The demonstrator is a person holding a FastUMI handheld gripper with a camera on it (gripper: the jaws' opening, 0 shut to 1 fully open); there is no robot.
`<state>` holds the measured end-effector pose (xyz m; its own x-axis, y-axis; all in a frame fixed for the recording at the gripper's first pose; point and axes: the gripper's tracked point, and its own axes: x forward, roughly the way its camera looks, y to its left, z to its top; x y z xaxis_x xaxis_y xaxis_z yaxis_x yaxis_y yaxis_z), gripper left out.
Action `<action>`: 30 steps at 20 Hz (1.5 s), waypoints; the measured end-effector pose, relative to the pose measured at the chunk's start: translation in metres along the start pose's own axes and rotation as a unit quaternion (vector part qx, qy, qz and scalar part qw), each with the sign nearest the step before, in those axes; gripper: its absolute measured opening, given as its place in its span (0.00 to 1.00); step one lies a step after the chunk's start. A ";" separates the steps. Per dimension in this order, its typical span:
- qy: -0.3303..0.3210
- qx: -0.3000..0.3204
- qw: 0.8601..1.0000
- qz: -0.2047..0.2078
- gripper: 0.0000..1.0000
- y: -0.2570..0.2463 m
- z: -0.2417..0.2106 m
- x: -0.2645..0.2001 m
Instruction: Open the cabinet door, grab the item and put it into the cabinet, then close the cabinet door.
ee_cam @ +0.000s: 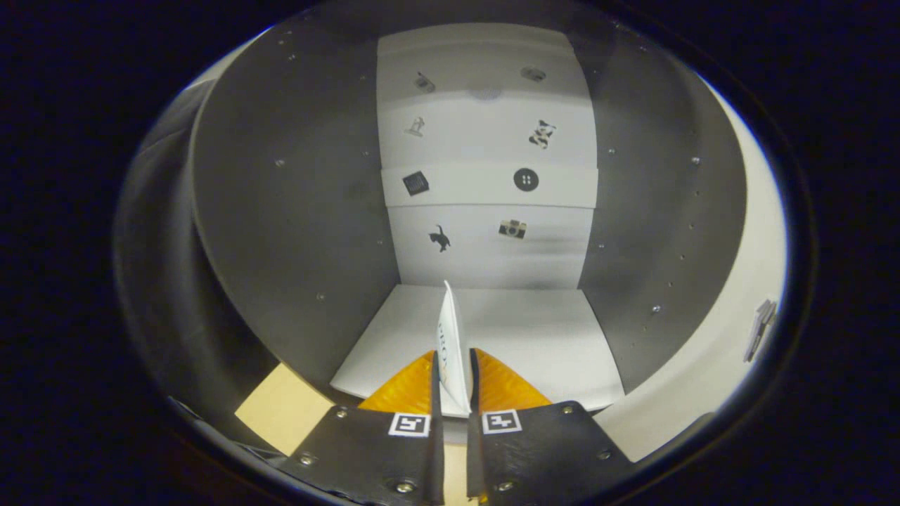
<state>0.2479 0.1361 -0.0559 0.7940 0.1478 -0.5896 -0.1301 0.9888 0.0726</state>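
Fingers (453,393) closed on thin white packet (450,344), held edge-on, long axis toward 12 o'clock. Open cabinet (295,211) dead ahead; white cabinet floor (534,337) just beyond the fingertips at 12 o'clock, back wall farther. Next, likely: straight advance, release on floor.

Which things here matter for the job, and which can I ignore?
Job: gripper, shut on the white packet; open cabinet, its floor ahead; white door swung to the right.
Ignore: stickers on the back wall; wooden surface below.
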 end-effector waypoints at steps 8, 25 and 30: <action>0.086 -0.008 0.996 -0.015 0.13 -0.010 -0.008 0.039; 0.126 -0.034 0.991 -0.012 0.27 0.004 -0.021 0.060; 0.105 -0.038 0.994 -0.012 0.44 0.005 -0.014 0.053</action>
<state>0.2808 0.1484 -0.0981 0.6566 0.1090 -0.7463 -0.1635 0.9865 0.0002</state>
